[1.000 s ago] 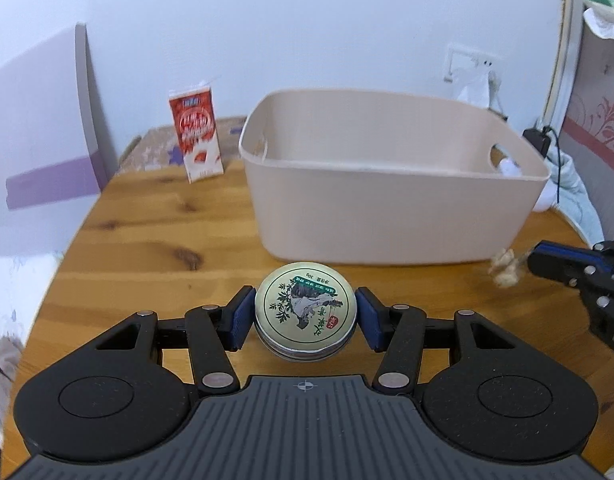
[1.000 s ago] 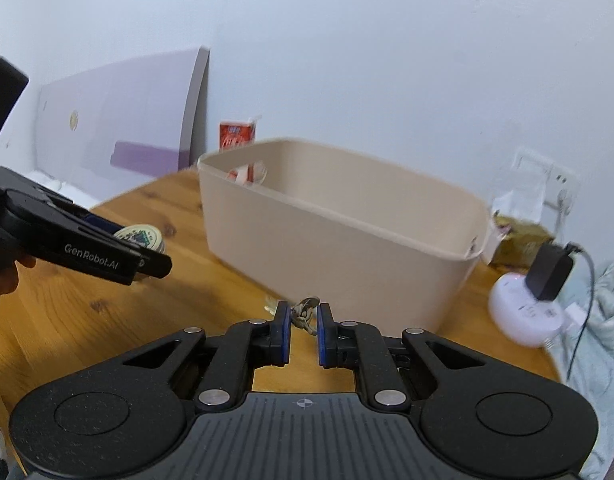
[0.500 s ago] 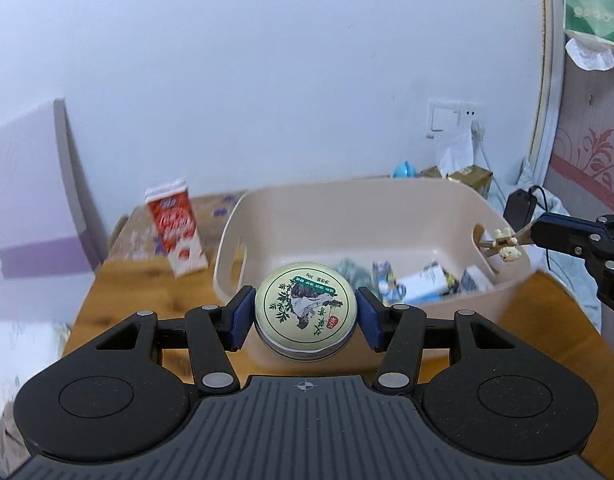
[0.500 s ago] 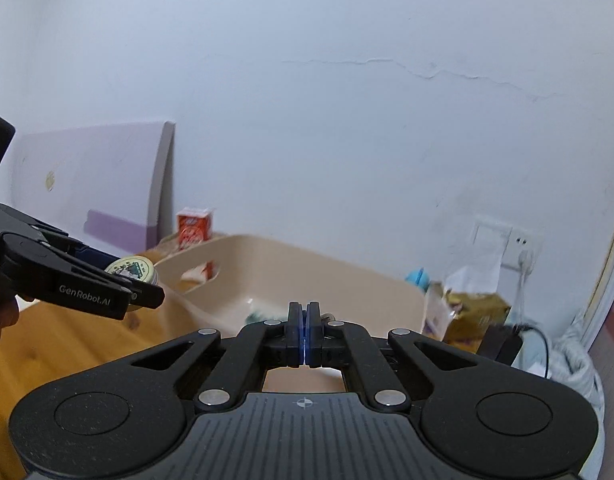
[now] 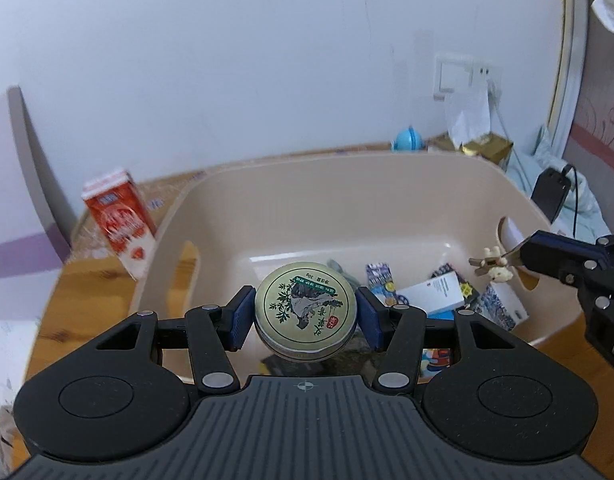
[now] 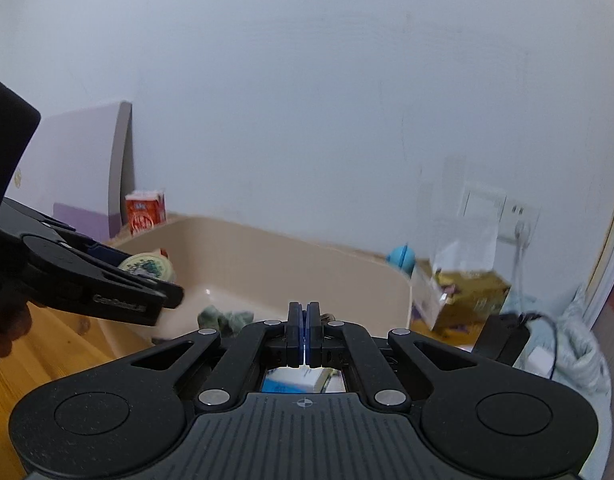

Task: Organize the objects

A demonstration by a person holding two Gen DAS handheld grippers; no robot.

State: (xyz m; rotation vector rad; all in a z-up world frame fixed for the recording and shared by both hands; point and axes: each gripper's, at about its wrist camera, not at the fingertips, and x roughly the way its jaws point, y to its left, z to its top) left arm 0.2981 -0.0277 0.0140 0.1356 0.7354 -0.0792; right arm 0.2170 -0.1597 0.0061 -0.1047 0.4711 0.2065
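Note:
My left gripper point(image 5: 305, 311) is shut on a round green-and-gold tin point(image 5: 305, 309) and holds it above the near side of the beige bin point(image 5: 307, 172). My right gripper point(image 6: 303, 322) is shut on a small hair clip with a cream charm point(image 5: 491, 267), held over the bin's right side; the clip is hidden in the right wrist view. The bin holds several small boxes and packets point(image 5: 439, 291). The tin also shows in the right wrist view point(image 6: 147, 267), as does the bin point(image 6: 291, 246).
A red milk carton point(image 5: 121, 222) stands on the wooden table point(image 5: 83, 292) left of the bin. A purple board point(image 5: 11, 196) leans at the left. A gold box point(image 5: 483, 148), a blue toy point(image 5: 407, 142) and a charger point(image 5: 549, 194) lie behind and right of the bin.
Both grippers have risen from table level and moved forward over the bin, still holding the tin and the clip. The bin's contents have come into view.

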